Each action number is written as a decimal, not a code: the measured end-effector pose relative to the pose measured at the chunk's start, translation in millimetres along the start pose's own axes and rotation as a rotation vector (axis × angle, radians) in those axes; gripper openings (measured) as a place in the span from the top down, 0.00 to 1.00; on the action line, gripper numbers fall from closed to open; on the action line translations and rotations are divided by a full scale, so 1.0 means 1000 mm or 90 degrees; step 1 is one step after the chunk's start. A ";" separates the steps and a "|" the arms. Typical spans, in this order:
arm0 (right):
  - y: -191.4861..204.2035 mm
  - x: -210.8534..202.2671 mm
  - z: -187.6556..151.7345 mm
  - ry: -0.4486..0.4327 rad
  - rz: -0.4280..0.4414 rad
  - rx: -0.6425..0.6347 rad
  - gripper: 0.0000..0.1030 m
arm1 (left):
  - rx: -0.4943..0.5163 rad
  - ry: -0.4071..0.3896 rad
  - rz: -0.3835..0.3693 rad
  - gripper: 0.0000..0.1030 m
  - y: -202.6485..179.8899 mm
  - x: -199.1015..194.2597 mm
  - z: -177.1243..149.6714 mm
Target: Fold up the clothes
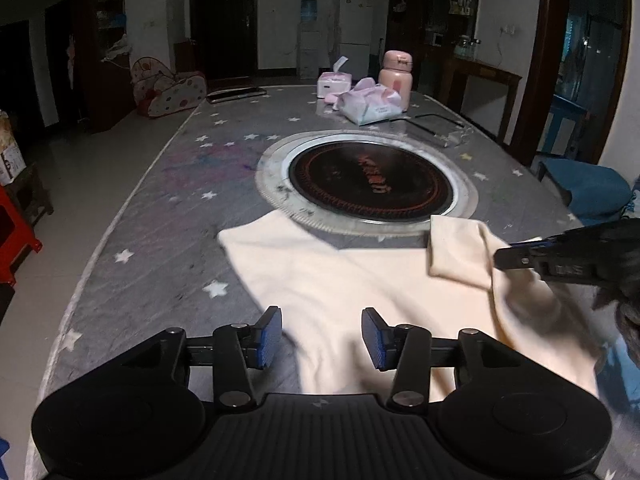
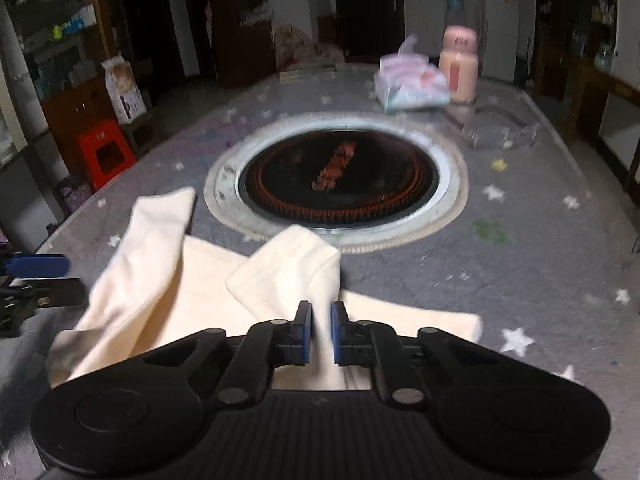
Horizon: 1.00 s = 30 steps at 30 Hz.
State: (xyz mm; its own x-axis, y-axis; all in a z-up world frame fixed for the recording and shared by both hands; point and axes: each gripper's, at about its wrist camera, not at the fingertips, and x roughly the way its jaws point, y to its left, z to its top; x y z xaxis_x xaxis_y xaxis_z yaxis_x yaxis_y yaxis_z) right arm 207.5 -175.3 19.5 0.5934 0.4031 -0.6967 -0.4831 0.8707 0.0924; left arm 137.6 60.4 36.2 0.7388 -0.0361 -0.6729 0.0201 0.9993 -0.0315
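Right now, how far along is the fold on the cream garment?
Early. Done: the cream garment lies mostly spread on the table, near the round cooktop. In hand: the right tool is shut on the right sleeve, lifting it over the body. The left tool is open above the near edge, holding nothing. Left: lay that sleeve down, fold the left sleeve, then the body.

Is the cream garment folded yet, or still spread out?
Partly folded. The cream garment lies mostly flat on the table, while the right claw is shut on one end, lifted over the rest. The left claw is open.
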 end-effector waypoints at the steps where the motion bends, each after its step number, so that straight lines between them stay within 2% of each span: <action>1: -0.002 -0.012 -0.001 -0.018 -0.005 0.002 0.92 | 0.004 -0.001 -0.002 0.51 -0.003 0.003 0.002; 4: -0.007 -0.041 -0.005 -0.051 -0.024 0.003 0.92 | 0.009 0.004 -0.004 0.44 -0.014 0.017 0.011; 7: -0.014 -0.075 -0.013 -0.087 -0.053 0.006 0.92 | 0.010 0.017 0.002 0.44 -0.021 0.036 0.020; 11: -0.030 -0.125 -0.036 -0.134 -0.105 0.043 0.92 | 0.012 0.033 0.036 0.44 -0.027 0.061 0.027; 14: -0.039 -0.132 -0.059 -0.120 -0.123 0.077 0.92 | 0.020 0.043 0.055 0.45 -0.029 0.074 0.027; 15: -0.042 -0.134 -0.066 -0.115 -0.129 0.089 0.92 | 0.023 0.048 0.059 0.48 -0.029 0.078 0.026; 16: -0.045 -0.136 -0.073 -0.110 -0.135 0.100 0.92 | 0.024 0.053 0.062 0.61 -0.029 0.081 0.025; 18: -0.052 -0.141 -0.088 -0.100 -0.147 0.123 0.92 | 0.028 0.045 0.062 0.72 -0.028 0.082 0.022; 20: -0.058 -0.145 -0.103 -0.090 -0.158 0.146 0.92 | 0.026 0.040 0.057 0.88 -0.025 0.079 0.022; 21: -0.061 -0.147 -0.110 -0.085 -0.164 0.158 0.92 | 0.019 0.039 0.051 0.91 -0.022 0.076 0.022; 24: -0.070 -0.154 -0.132 -0.070 -0.182 0.192 0.92 | 0.006 0.021 0.054 0.94 -0.013 0.062 0.021; 30: -0.072 -0.143 -0.145 -0.056 -0.185 0.201 0.92 | -0.032 -0.038 0.050 0.95 0.013 0.010 0.011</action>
State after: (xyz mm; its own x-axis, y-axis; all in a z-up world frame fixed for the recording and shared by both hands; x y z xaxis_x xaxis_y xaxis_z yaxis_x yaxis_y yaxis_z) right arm 64.1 -336.3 9.7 0.7350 0.1388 -0.6637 -0.0751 0.9895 0.1239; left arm 153.2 73.0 37.2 0.7755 0.0438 -0.6298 -0.0716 0.9973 -0.0188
